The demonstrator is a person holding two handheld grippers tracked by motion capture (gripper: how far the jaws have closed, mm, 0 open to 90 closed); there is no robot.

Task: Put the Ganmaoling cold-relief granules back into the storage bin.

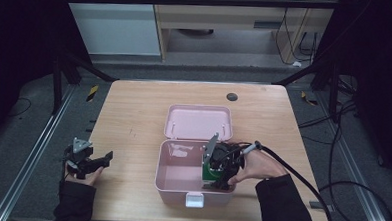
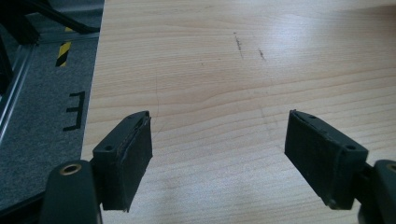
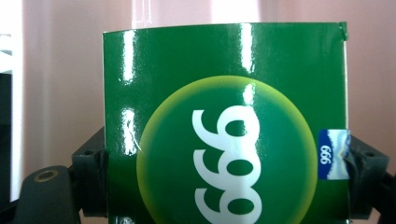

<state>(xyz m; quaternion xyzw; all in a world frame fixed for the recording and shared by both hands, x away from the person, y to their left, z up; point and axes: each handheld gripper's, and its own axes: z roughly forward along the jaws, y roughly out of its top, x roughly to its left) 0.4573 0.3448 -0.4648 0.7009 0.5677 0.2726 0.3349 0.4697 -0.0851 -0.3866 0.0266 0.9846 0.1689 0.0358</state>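
A pink storage box stands open at the near middle of a wooden table, its lid folded back flat on the far side. The right gripper points down into the right half of the box and holds a green carton, printed with a pale disc and white numerals, low inside the box against its right wall. In the right gripper view the carton sits squarely between the two black jaws, which are drawn in to a narrow gap and press on its two side faces; the pink wall of the box lies behind it.

The left gripper rests at the near left edge of the table, well apart from the box. In the left gripper view its jaws stand wide apart with nothing between them, bare wood ahead.

Handling, as a judgement: the carton appears light, thin-walled and glossy, so it is likely to dent under a hard squeeze and to slide under a slack one. The narrow side faces, taken about mid-height where the folded edges stiffen the board, offer the soundest hold; the broad printed faces would bow inward.
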